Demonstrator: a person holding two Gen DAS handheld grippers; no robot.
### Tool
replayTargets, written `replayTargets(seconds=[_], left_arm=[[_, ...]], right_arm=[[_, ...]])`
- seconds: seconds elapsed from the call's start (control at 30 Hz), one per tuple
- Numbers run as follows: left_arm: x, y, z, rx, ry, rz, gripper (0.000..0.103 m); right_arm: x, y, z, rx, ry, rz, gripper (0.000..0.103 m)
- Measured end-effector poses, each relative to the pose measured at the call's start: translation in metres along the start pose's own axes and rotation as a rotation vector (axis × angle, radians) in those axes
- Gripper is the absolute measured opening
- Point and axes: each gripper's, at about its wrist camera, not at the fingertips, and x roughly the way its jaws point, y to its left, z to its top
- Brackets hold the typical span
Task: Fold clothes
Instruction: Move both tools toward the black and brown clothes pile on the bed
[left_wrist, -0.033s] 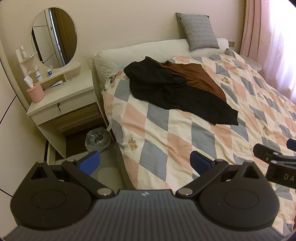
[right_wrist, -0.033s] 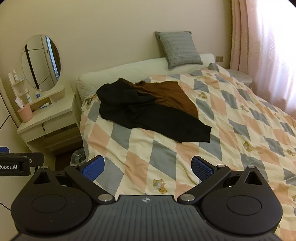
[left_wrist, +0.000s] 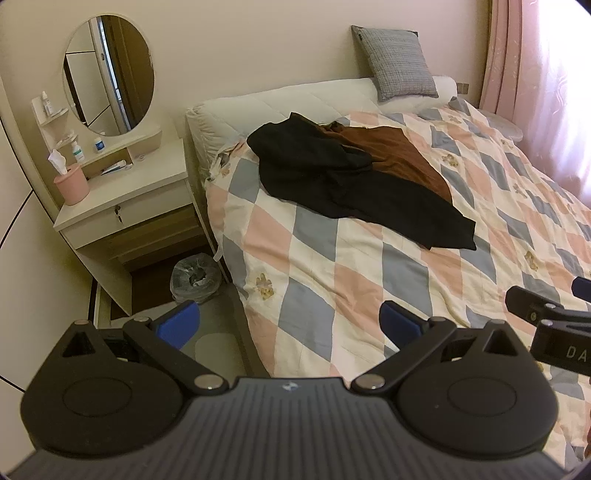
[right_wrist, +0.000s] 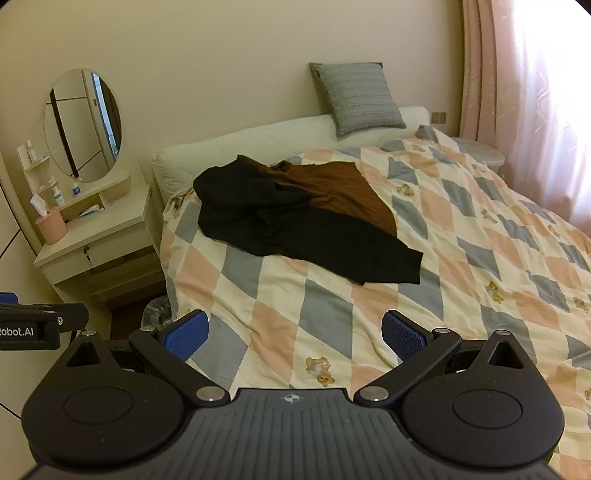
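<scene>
Two garments are seen lying loose and unfolded on the patchwork quilt (right_wrist: 332, 314) of the bed, near its head end: a black garment (right_wrist: 314, 236) spread in a rumpled heap, and a brown garment (right_wrist: 340, 192) partly tucked beneath it on the side toward the grey cushion (right_wrist: 356, 98). The black garment's long axis is judged to run diagonally across the quilt, from the corner by the nightstand (left_wrist: 125, 199) down toward the middle of the bed, where its narrow end points roughly at the grippers. Both grippers are held at the foot side of the quilt, well apart from the clothes and ahead of nothing but bare quilt. The left gripper (left_wrist: 290, 325) is released, its blue pads spread wide with nothing between them; the right gripper (right_wrist: 293, 336) is likewise released and empty. The clothes lie forward of both, slightly toward the nightstand. From the wrist views the narrow end of the black garment appears a little nearer the right gripper, while the bunched end by the nightstand falls to the left; a reach forward over the quilt would be called for by either.
</scene>
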Motion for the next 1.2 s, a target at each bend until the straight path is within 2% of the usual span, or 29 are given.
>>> replayTargets(seconds=[0.27, 0.33, 0.43, 1.2], left_arm=[[-0.001, 0.0, 0.005, -0.002, -0.009, 0.003, 0.102], [-0.005, -0.003, -0.003, -0.004, -0.03, 0.006, 0.102], [-0.004, -0.001, 0.01, -0.002, -0.001, 0.008, 0.102], [0.003, 0.006, 0.036, 0.012, -0.021, -0.018, 0.102]], right_arm=[[-0.001, -0.005, 0.0, 0.005, -0.007, 0.01, 0.103], [0.001, -0.003, -0.001, 0.008, -0.009, 0.013, 0.103], [0.001, -0.004, -0.002, 0.01, -0.008, 0.014, 0.103], [0.018, 0.004, 0.026, 0.01, -0.038, -0.005, 0.103]])
